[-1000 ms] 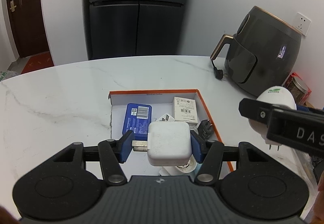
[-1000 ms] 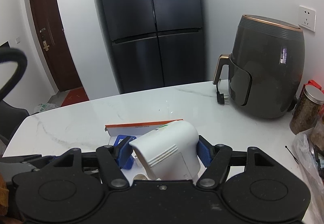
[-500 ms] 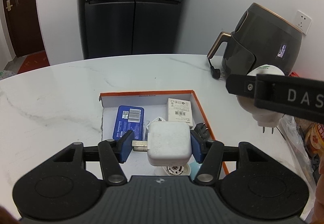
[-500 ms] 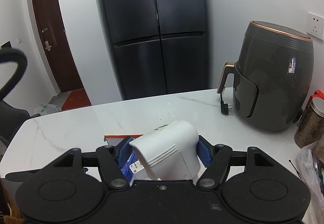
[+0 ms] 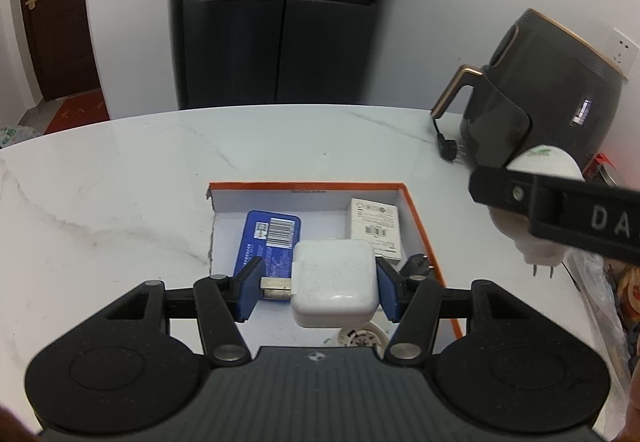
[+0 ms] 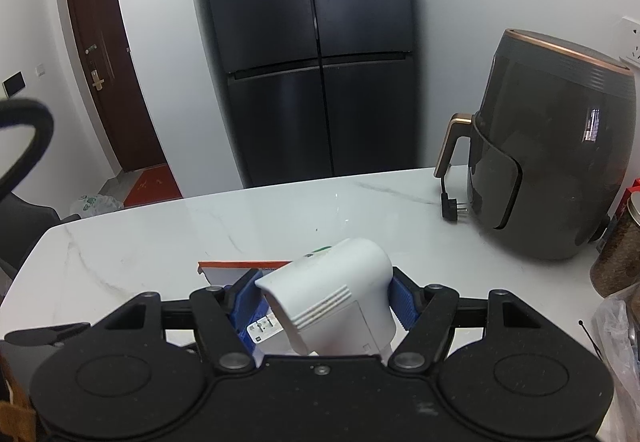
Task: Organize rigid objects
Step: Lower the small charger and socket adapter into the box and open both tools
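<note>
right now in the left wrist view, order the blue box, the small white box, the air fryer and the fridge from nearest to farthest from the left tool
1. Blue box, in the tray, just past the left tool.
2. Small white box, tray's back right corner.
3. Air fryer, far right on the table.
4. Fridge, beyond the table.

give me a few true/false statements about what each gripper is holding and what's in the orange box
1. The left gripper is clamped on a square white charger. True.
2. The right gripper is empty. False: it grips a rounded white plug-in device.
3. A blue box with a barcode label lies inside the orange-rimmed box. True.
4. The orange-rimmed box holds nothing else. False: a small white box also lies in its far right corner.
5. The air fryer stands inside the orange-rimmed box. False: it stands on the marble table, apart from the box.
</note>
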Demonstrator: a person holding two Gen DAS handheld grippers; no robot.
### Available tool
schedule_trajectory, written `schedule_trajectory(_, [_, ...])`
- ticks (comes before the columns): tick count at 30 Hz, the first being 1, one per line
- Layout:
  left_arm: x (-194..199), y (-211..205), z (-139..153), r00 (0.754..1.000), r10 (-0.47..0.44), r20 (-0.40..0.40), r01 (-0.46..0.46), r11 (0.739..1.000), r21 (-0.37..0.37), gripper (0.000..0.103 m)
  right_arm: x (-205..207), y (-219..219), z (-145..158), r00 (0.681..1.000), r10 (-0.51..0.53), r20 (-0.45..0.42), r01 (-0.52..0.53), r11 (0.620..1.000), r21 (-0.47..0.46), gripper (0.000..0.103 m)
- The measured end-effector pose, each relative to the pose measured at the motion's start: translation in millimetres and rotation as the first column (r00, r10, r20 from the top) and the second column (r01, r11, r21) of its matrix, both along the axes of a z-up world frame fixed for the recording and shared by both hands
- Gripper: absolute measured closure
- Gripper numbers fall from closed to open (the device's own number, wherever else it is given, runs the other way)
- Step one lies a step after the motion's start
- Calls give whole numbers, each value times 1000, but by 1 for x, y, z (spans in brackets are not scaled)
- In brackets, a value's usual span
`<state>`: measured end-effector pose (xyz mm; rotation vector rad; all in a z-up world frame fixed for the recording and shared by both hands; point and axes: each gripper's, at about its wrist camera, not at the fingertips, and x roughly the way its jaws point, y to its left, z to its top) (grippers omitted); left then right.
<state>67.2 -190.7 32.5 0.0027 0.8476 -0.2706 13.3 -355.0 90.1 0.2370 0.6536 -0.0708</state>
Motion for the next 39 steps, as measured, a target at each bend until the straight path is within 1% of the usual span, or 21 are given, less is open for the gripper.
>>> schedule_trajectory(18, [21,6,-4,1000,14,-4,-14,1000,13,45,16,2,-20,999,13,-38,-13,1000,14,23])
schedule_trajectory(19, [21,7,-4,1000,13,-6,-13,1000,14,45,16,2,-21,999,13,-40,-12,1000,17,23])
schedule_trajectory(20, [22,8,-4,1000,13,-5,-13,1000,10,48,16,2,-22,999,12,-42,-11,1000,18,23])
schedule_trajectory(25, [23,8,-3,1000,3,4,-3,1000,12,48,16,4,-27,999,10,-52,-9,1000,18,23])
schedule_trajectory(28, [24,9,-6,1000,0,-7,1,1000,12,48,14,5,-29,998,7,-58,-7,1000,16,23])
schedule_trajectory(34, [26,22,-13,999,35,-30,-34,999,10,48,12,3,-38,997,-1,-80,2,1000,15,23])
schedule_trajectory(39, [24,29,-12,998,48,-31,-48,999,10,48,11,5,-41,996,1,-89,0,1000,17,23])
